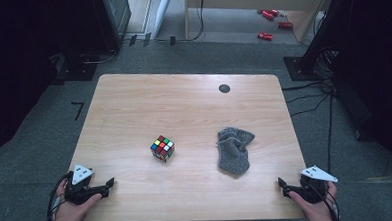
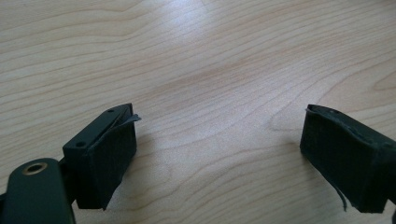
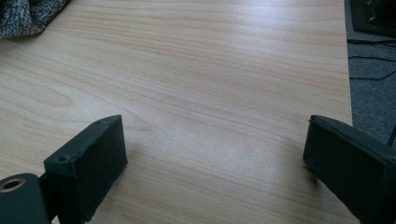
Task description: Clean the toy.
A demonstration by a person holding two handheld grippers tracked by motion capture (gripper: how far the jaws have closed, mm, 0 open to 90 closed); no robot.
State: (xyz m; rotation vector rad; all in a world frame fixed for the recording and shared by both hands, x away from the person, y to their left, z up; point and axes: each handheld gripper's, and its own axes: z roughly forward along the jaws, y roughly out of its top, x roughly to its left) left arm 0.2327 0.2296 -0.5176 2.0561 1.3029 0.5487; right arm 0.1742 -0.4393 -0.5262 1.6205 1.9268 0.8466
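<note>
Light wood counter (image 1: pixel 133 103), rounded corners, grey carpet around it.

Left claw (image 1: pixel 109 183) sits at the near left corner of the counter, held in a hand (image 1: pixel 73 208) that comes in from the near edge. Grey three-cornered plate on top of it. In the left gripper view its jaws stand wide apart, with nothing but bare wood grain between them. The pad of one jaw shows a frayed, lifted edge at its tip.

Right claw (image 1: pixel 281 183) sits at the near right corner, held by the other hand (image 1: pixel 316 205), likewise with a grey plate on top. In the right gripper view its jaws are also spread wide over bare counter, gripping nothing.

Colour puzzle cube (image 1: pixel 162 148) stands on the counter a little left of centre, closer to the near edge than the far one, turned so one corner points toward the near edge. Well apart from both claws.

Grey knitted cloth (image 1: pixel 233 150) lies crumpled right of centre, beside the cube but not touching it, and near the right claw without contact. A corner of the same cloth (image 3: pixel 28 16) shows at the upper left of the right gripper view.

Small dark round disc (image 1: pixel 224 88) lies flat in the counter surface near the far edge, right of the middle.

Red objects (image 1: pixel 270 22) lie on the floor beyond the far edge; too small to identify.
</note>
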